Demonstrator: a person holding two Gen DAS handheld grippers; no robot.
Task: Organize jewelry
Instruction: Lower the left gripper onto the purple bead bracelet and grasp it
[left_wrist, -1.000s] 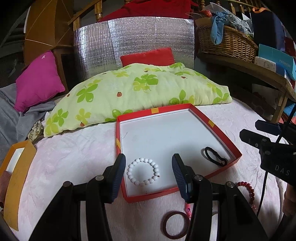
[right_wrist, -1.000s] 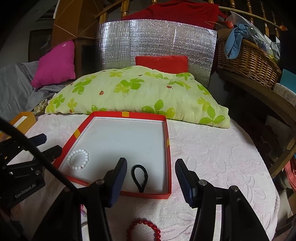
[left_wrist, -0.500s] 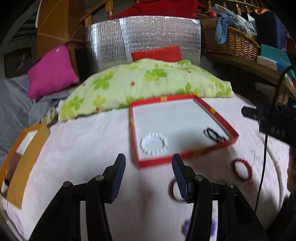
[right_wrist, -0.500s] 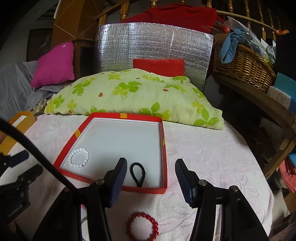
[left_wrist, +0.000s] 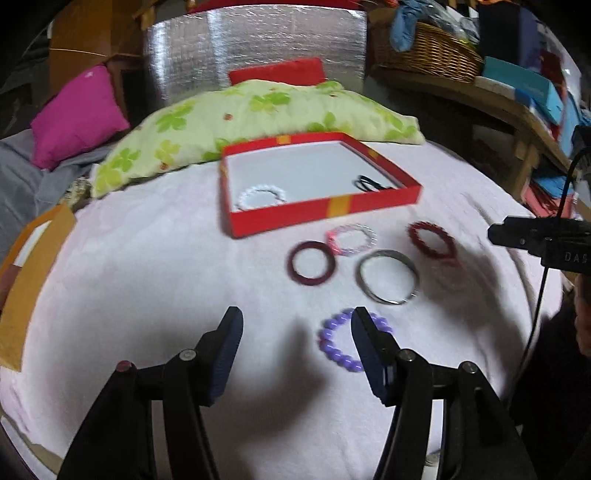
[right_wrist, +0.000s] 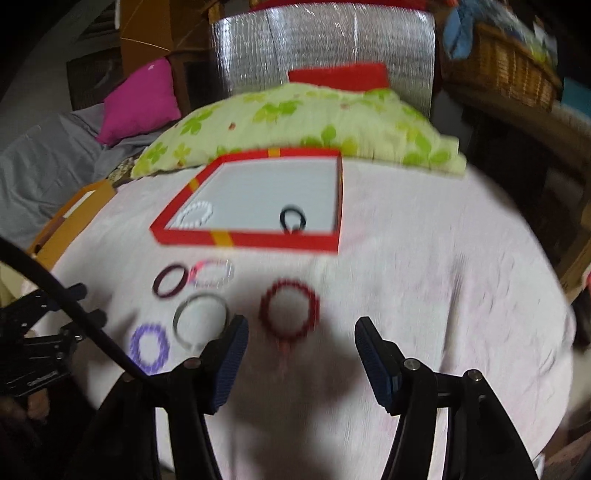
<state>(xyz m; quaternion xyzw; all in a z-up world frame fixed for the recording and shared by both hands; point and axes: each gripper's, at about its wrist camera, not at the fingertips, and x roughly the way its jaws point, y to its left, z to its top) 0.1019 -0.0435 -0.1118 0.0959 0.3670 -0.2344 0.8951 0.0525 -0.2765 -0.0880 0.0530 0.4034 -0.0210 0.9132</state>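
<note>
Both the left gripper (left_wrist: 296, 334) and right gripper (right_wrist: 301, 341) are opening, empty. Five bracelets (left_wrist: 388, 275) lie on the bed (left_wrist: 147, 295) near the box's (left_wrist: 321, 212) front edge; two more, seemingly, inside.

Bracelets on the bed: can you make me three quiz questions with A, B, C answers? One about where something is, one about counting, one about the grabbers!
1. Where is the white bead bracelet?
A. Inside the red box
B. On the green pillow
C. In the basket

2. How many bracelets lie on the pink blanket outside the box?
A. Two
B. Five
C. Eight

3. What is the left gripper holding?
A. A purple bracelet
B. A black band
C. Nothing

Answers: 1 A, it lies on the box's white floor. 2 B, dark red, pink-and-clear, red bead, silver and purple. 3 C, its opening jaws pinch nothing.
</note>
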